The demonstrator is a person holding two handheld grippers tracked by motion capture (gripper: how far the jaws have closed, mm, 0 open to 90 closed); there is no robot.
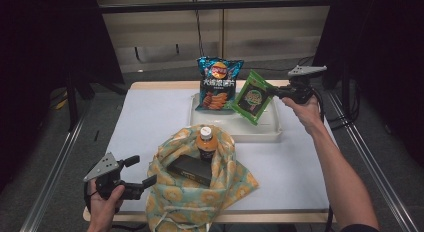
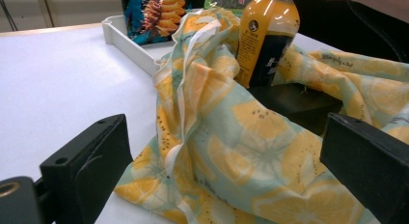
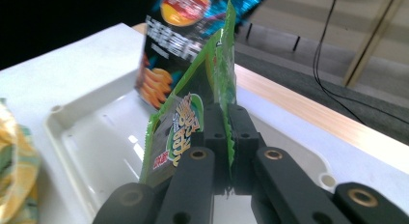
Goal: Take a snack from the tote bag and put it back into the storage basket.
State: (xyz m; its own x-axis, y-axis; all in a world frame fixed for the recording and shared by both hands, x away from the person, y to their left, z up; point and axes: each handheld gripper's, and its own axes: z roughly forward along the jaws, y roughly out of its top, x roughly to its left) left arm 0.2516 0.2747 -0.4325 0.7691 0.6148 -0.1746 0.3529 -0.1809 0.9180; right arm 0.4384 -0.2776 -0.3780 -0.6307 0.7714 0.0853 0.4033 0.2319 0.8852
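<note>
My right gripper point(image 1: 274, 92) point(image 3: 226, 113) is shut on the edge of a green snack packet point(image 1: 252, 97) point(image 3: 185, 122), which hangs tilted over the white tray point(image 1: 260, 134) point(image 3: 96, 151). A blue chips bag point(image 1: 218, 82) point(image 3: 178, 35) point(image 2: 154, 14) stands in the tray beside it. A yellow-and-teal lemon-print cloth bag point(image 1: 195, 187) point(image 2: 231, 147) lies at the table's front, holding an orange drink bottle point(image 1: 205, 142) point(image 2: 265, 35) and a dark flat box point(image 1: 190, 169) point(image 2: 294, 103). My left gripper point(image 1: 142, 172) point(image 2: 217, 161) is open at the bag's left side, with the bag's cloth between its jaws but untouched.
The white table top point(image 1: 145, 117) is bare to the left of the tray and bag. A wooden edge point(image 3: 313, 113) runs along the table's back. Metal frame rails point(image 1: 50, 172) flank the table, and cables hang behind it.
</note>
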